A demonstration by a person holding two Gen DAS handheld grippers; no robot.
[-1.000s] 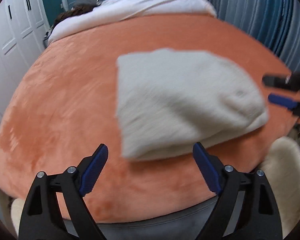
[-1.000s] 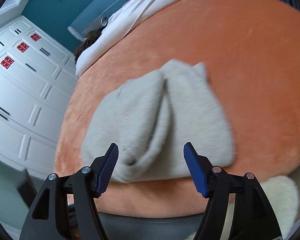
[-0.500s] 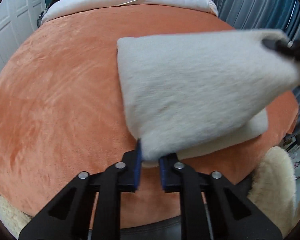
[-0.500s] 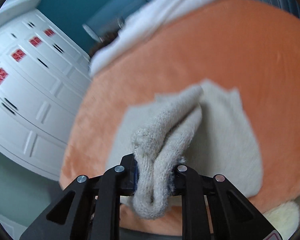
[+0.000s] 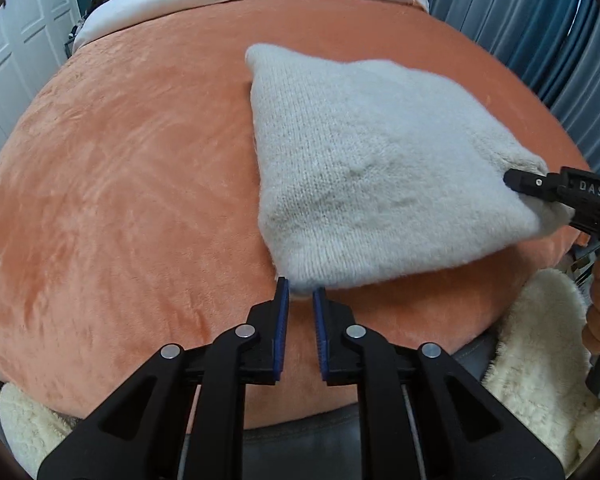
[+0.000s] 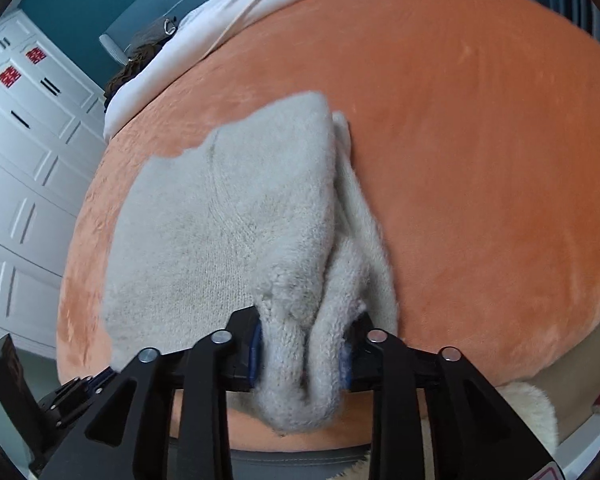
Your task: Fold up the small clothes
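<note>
Presumably mid-fold: grey knit garment (image 5: pixel 372 176) lying right of centre on the orange blanket (image 5: pixel 120 168), right gripper (image 6: pixel 300 344) clamped on a bunched near corner at lower centre to carry that layer over, left gripper (image 5: pixel 300 304) narrowly parted just beside the near-left corner, gripping nothing.

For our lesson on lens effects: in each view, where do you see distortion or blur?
Left wrist view: the orange blanket bulges like a dome, dark corners ring the frame, and the grey sweater shows sharp knit. Right wrist view: the same bulge, white cupboards curve, and the sweater looks soft near the right gripper.
</note>
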